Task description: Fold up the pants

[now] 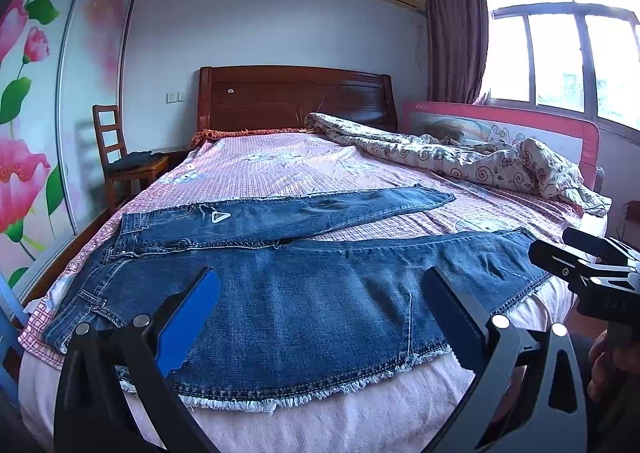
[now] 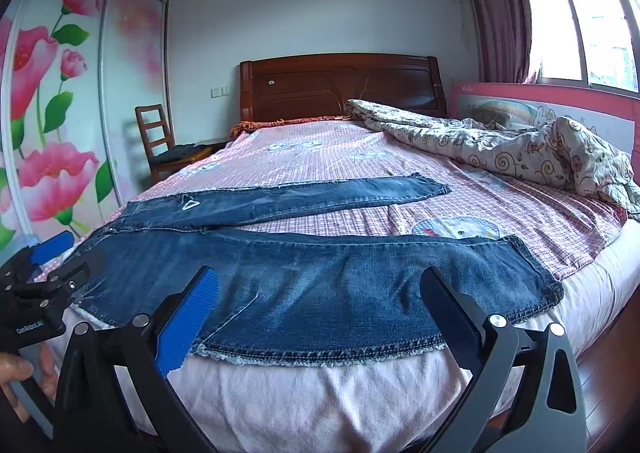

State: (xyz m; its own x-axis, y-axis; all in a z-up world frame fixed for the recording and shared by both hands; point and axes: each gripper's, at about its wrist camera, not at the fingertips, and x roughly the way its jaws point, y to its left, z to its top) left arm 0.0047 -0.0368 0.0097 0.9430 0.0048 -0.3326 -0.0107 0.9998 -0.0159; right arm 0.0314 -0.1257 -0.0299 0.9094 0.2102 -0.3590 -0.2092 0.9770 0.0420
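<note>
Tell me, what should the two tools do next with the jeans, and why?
Probably lower both open tools, left tool and right tool, to pinch the near leg's frayed edge. The jeans lie flat and unfolded on the bed, legs spread apart, and neither tool holds anything.

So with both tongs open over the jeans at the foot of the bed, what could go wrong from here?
Three risks, as I judge them:
1. The blue denim jeans have their frayed edge hanging past the mattress edge; a pull toward the person could drag them off the pink checked bedsheet.
2. The legs lie splayed apart, so the fold may come out uneven.
3. The left tongs and right tongs, both open, could pinch the sheet along with the denim.
</note>
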